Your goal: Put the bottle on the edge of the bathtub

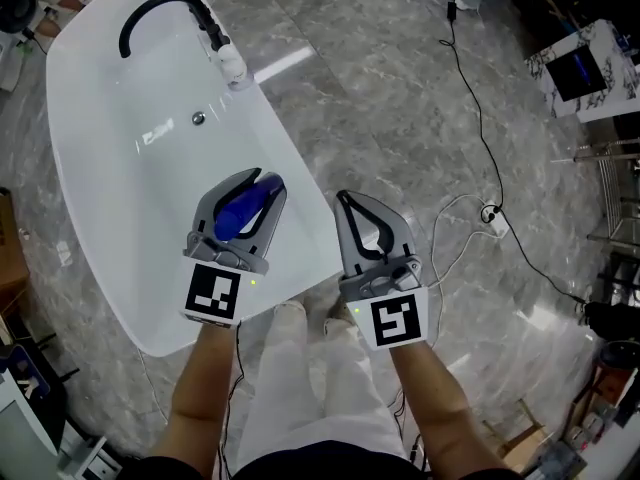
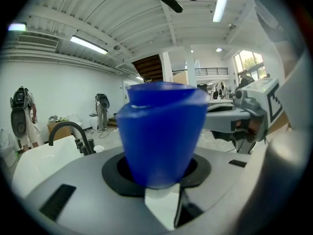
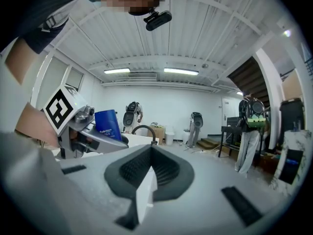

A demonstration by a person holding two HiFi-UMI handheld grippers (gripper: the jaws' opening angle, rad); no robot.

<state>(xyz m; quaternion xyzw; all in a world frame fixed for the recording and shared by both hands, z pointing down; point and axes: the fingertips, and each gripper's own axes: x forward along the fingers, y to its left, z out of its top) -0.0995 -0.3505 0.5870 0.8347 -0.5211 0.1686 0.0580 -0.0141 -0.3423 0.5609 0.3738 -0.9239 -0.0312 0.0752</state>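
Left hand-held gripper (image 1: 263, 178) clamps blue bottle (image 1: 243, 209) over white bathtub (image 1: 120, 168), 5 o'clock of black faucet (image 1: 160, 10). Right hand-held gripper (image 1: 344, 199) at its 3 o'clock, jaws together, empty.

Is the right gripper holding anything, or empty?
Empty: the right gripper has its jaws meeting at the tips, nothing between; the blue bottle is in the left gripper.
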